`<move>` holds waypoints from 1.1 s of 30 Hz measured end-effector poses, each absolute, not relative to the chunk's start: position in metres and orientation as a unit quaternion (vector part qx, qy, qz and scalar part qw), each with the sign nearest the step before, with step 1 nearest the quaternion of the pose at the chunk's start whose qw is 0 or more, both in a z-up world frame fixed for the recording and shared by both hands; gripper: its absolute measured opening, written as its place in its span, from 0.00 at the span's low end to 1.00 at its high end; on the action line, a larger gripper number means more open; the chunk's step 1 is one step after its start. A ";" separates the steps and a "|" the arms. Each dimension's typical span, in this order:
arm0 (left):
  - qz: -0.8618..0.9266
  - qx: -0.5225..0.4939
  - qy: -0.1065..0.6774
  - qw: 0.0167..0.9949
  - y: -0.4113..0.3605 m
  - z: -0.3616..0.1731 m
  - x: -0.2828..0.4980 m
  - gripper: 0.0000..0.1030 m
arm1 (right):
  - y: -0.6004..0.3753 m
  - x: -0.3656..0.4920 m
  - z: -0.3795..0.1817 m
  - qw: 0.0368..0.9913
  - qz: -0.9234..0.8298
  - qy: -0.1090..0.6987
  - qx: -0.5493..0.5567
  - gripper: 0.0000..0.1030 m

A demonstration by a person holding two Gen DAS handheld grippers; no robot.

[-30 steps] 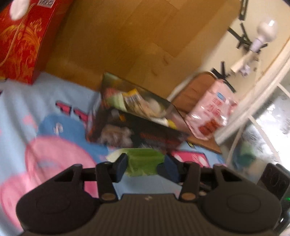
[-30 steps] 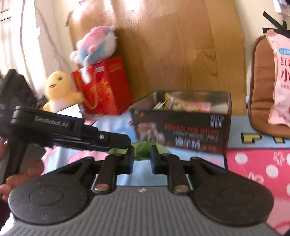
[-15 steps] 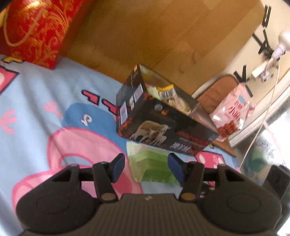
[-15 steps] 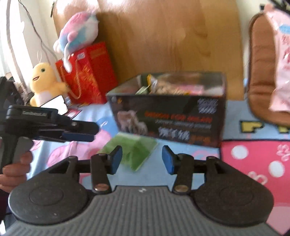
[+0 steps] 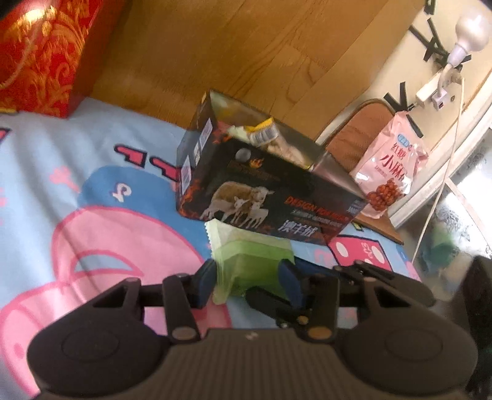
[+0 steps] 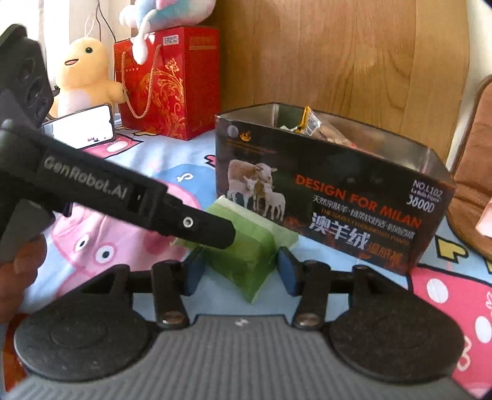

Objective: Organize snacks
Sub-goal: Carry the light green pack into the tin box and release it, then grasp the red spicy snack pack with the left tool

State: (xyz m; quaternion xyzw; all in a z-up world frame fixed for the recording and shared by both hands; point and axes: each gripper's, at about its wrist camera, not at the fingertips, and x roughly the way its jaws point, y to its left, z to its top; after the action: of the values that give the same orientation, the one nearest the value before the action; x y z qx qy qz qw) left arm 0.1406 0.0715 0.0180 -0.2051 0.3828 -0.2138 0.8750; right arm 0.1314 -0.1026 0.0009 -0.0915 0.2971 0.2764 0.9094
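Squarely between both grippers (image 5: 249, 282) (image 6: 240, 270) — green snack packet (image 5: 255, 261), against the box (image 5: 267, 197).

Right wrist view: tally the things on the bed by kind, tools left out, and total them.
Plush toys: 2, the yellow duck and the pastel plush
Boxes and bags: 2, the black box and the red gift bag
Snack packets outside the box: 1, the green packet
Phones: 1, the phone
Total: 6
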 end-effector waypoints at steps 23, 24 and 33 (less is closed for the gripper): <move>-0.215 -0.177 0.284 0.917 0.117 0.068 0.052 0.59 | -0.197 0.066 0.043 0.938 0.298 0.176 0.031 0.55; -0.202 -0.179 0.293 0.917 0.119 0.062 0.040 0.59 | -0.198 0.058 0.036 0.929 0.313 0.191 0.060 0.55; -0.193 -0.177 0.328 0.908 0.096 0.034 -0.042 0.59 | -0.192 0.021 0.020 0.903 0.337 0.225 0.141 0.55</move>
State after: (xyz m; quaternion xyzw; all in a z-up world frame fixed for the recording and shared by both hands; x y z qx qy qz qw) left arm -0.0418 0.0959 0.0338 -0.1765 0.3276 -0.1926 0.9080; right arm 0.0209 -0.1915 0.0202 0.1409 0.2249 0.3370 0.9033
